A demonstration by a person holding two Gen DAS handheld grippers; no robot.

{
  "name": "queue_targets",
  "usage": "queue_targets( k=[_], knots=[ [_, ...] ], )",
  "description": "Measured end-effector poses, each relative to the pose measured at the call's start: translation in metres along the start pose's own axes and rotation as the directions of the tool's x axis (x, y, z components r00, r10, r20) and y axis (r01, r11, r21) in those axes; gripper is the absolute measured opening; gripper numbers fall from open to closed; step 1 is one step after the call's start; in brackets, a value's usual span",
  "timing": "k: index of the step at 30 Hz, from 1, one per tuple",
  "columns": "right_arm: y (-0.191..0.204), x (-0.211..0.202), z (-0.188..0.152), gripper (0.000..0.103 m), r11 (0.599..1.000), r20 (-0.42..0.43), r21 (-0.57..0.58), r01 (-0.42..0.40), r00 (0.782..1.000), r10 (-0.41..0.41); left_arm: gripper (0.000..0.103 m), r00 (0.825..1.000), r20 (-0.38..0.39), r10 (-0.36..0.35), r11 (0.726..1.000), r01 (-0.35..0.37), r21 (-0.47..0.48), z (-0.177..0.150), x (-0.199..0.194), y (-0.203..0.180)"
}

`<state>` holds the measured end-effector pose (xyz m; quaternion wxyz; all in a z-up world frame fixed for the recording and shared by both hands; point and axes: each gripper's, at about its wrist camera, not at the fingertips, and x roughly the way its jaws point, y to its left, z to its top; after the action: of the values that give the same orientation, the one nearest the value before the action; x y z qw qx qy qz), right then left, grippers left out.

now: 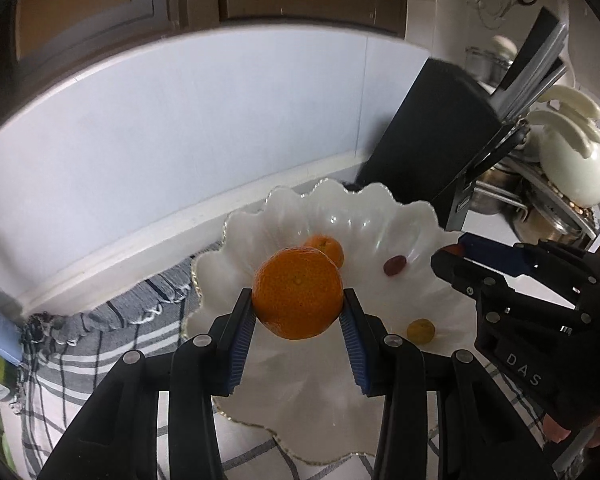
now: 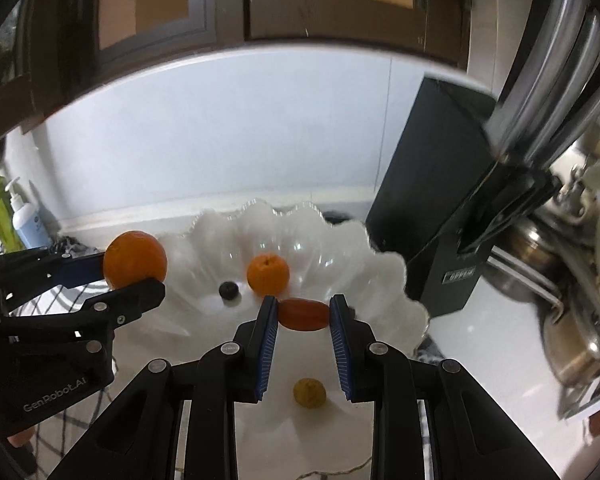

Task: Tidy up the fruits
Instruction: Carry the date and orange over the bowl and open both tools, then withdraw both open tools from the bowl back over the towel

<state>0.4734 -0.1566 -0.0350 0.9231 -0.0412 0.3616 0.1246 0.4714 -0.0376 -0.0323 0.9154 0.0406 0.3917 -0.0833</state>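
My left gripper (image 1: 298, 306) is shut on a large orange (image 1: 298, 294) and holds it above the white scalloped bowl (image 1: 380, 216); it also shows in the right wrist view (image 2: 135, 261). My right gripper (image 2: 304, 312) is shut on a small red oblong fruit (image 2: 304, 314) over the bowl (image 2: 384, 280). In the bowl lie a small orange (image 1: 327, 249) (image 2: 268, 274), a dark red grape (image 1: 394, 265), a small yellow fruit (image 1: 420, 331) (image 2: 309, 392) and a dark berry (image 2: 229, 291). The right gripper appears at the right of the left wrist view (image 1: 450, 254).
A black knife block (image 1: 428, 136) (image 2: 432, 216) stands right behind the bowl. Steel pots and white utensils (image 1: 572, 168) crowd the right. A striped cloth (image 1: 112, 340) lies under the bowl. Bottles (image 2: 20, 220) stand at the far left by the white wall.
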Motion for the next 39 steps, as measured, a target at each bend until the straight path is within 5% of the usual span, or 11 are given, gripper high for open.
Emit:
queue_targets(
  k=[21, 39],
  knots=[
    [-0.017, 0.051, -0.010, 0.030, 0.998, -0.172, 0.054, -0.016, 0.985, 0.026, 0.043, 0.986, -0.165, 0.004, 1.000, -0.002, 0.010, -0.009, 0.059, -0.006],
    [-0.012, -0.001, -0.009, 0.044, 0.999, -0.055, 0.043, 0.006, 0.998, -0.004, 0.068, 0.997, -0.045, 0.061, 0.998, -0.061, 0.018, -0.004, 0.001, -0.003]
  ],
)
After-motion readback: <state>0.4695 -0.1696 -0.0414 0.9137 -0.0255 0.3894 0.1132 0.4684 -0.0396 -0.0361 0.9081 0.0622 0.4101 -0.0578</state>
